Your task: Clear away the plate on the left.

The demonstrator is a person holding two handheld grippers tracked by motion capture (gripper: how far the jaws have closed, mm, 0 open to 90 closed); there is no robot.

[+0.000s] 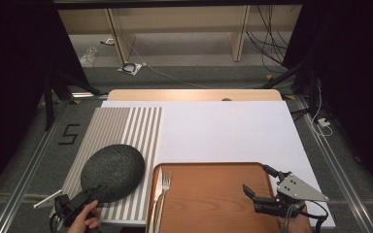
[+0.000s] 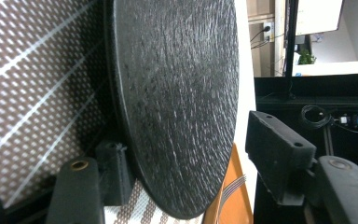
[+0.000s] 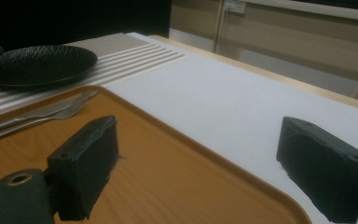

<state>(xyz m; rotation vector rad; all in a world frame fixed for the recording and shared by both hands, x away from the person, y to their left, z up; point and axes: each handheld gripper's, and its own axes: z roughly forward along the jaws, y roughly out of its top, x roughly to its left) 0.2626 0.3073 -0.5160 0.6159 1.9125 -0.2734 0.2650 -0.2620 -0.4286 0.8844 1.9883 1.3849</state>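
1 white table covering (image 1: 223, 131), spread over the tabletop. 1 striped placemat (image 1: 126, 126), at its left side. 1 wooden tray (image 1: 209, 194), near edge, right of the placemat. 1 dark textured plate (image 1: 112, 172), lying on the placemat just beside the tray. 1 fork (image 1: 164, 187) and 1 knife (image 1: 157, 189), side by side along the tray's left edge. Left gripper (image 1: 93, 193): jaws spread, 1 on each side of the plate's near rim, not closed on it. Right gripper (image 1: 258, 182): jaws spread wide above the tray's right portion, empty.
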